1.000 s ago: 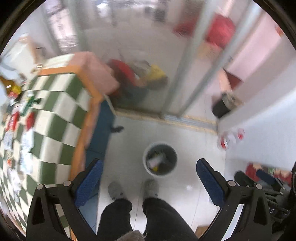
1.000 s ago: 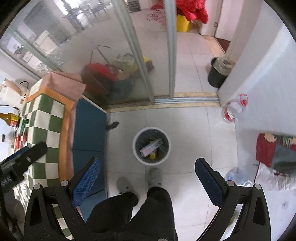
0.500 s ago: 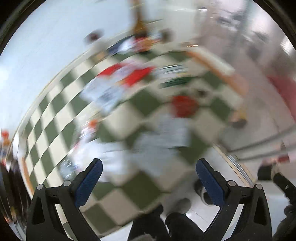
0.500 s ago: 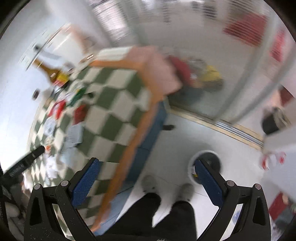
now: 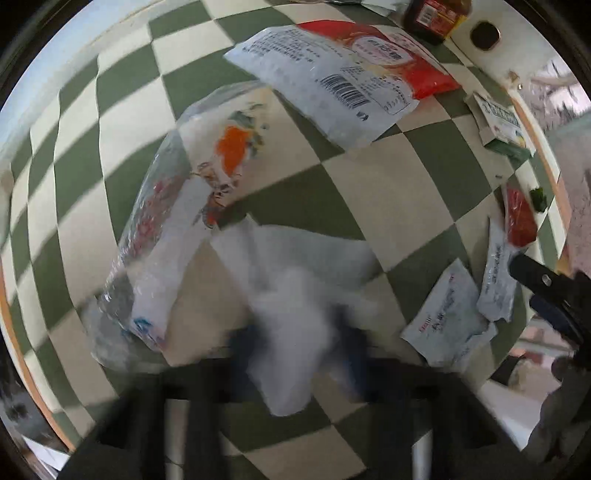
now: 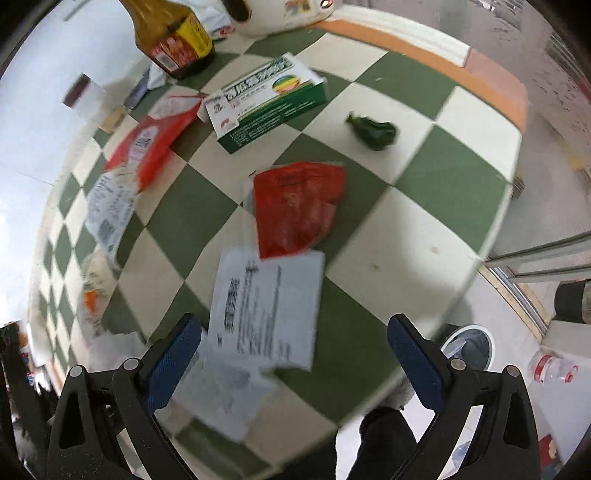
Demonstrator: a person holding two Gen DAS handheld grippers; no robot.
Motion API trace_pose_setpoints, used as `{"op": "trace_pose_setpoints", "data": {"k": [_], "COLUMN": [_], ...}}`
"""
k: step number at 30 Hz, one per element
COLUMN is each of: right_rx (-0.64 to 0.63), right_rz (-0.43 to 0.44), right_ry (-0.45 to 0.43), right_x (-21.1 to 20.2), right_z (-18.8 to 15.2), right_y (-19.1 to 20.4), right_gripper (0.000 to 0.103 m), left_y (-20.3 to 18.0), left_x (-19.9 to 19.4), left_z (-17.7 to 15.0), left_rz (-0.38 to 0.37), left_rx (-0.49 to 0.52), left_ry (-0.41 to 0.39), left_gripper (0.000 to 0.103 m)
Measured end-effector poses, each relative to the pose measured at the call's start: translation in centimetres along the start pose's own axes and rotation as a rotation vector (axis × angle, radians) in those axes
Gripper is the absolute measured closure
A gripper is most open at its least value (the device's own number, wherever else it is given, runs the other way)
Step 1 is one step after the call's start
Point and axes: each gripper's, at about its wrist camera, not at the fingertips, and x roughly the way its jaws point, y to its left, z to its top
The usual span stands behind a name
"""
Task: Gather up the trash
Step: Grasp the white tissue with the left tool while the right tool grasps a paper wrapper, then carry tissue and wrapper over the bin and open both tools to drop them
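The trash lies scattered over the green-and-white checked counter [image 6: 454, 177], and most of it appears not yet collected. In the left wrist view a white tissue [image 5: 295, 295] sits right at the left gripper [image 5: 295, 354], whose blue pads look drawn in against it on both sides, but blur hides the contact, so whether it is clamped cannot be told. Just beside the tissue lies a clear plastic bag [image 5: 173, 236]; farther off are a red-and-white wrapper [image 5: 343, 74] and two white sachets [image 5: 450, 314] near the counter's edge. In the right wrist view the right gripper [image 6: 293, 365] hangs with its jaws wide apart and nothing between them, above a white printed packet [image 6: 266, 310]; a red packet [image 6: 299, 210] touches that packet's far edge, with a green crumpled scrap [image 6: 373, 131] and a green-and-white box [image 6: 266, 101] beyond. One brown bottle [image 6: 173, 33] stands at the back. One bin [image 6: 469, 347] waits on the floor just past the counter's corner, already holding something. Judging by this, the job is at an early stage: roughly eight pieces remain on the counter.
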Motion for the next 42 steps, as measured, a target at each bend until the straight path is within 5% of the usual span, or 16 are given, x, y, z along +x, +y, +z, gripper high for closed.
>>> {"op": "trace_pose_setpoints", "data": {"k": [1, 6, 10, 23, 33, 42], "right_rx": [0.001, -0.101, -0.128, 0.054, 0.065, 0.306], "right_rz": [-0.001, -0.126, -0.138, 0.149, 0.186, 0.076], "right_ry": [0.007, -0.045, -0.098, -0.181, -0.296, -0.383], "right_x": [0.7, 2.0, 1.4, -4.9, -11.0, -15.2], "right_z": [0.2, -0.7, -0.8, -1.7, -3.4, -9.4], "right_y": [0.4, 3.0, 3.3, -0.5, -3.5, -18.2], "right_gripper": [0.005, 0.023, 0.103, 0.103, 0.103, 0.103], "left_y": [0.2, 1.6, 2.1, 0.2, -6.7, -21.0], "left_x": [0.0, -0.6, -1.9, -8.4, -11.6, -12.0], "left_z": [0.0, -0.2, -0.4, 1.4, -1.2, -7.5], "left_rz": [-0.009, 0.016, 0.029, -0.004, -0.028, -0.103], "left_rx": [0.003, 0.031, 0.063, 0.113, 0.220, 0.502], "left_ry": [-0.001, -0.039, -0.086, -0.254, -0.304, -0.295], "left_gripper": [0.094, 0.096, 0.096, 0.096, 0.096, 0.096]}}
